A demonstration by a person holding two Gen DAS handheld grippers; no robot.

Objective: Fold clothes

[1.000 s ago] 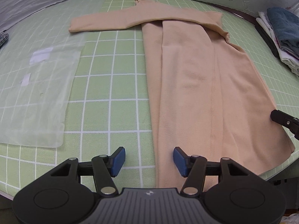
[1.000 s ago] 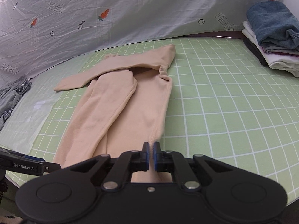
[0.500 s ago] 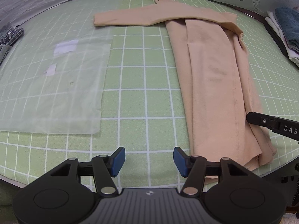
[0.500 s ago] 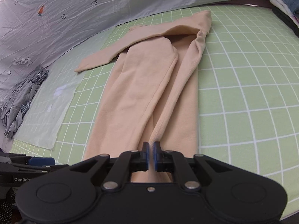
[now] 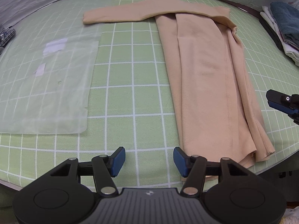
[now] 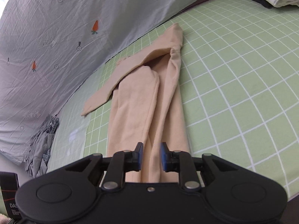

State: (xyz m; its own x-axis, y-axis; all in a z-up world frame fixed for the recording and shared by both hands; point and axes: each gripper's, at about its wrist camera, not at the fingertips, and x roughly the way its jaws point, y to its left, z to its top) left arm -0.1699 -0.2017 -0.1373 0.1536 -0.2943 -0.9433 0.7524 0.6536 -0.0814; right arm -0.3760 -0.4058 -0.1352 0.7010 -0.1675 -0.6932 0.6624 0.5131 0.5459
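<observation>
1. A shirt [image 5: 205, 71] lies lengthwise on the counter [image 5: 130, 100], one sleeve [image 5: 119, 15] stretched left at the far end.
2. A plastic sheet [image 5: 46, 85] lies left of the shirt.
3. Folded clothes [image 5: 282, 28] are stacked at the far right.
4. Crumpled clothes [image 6: 41, 145] sit at the left edge.

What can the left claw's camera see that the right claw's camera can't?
Only the left wrist view shows the clear plastic sheet fully, plus the open left claw. Only the right wrist view shows the carrot-print backdrop, the crumpled grey clothes and the open right claw. Both show the peach top and green grid mat.
</observation>
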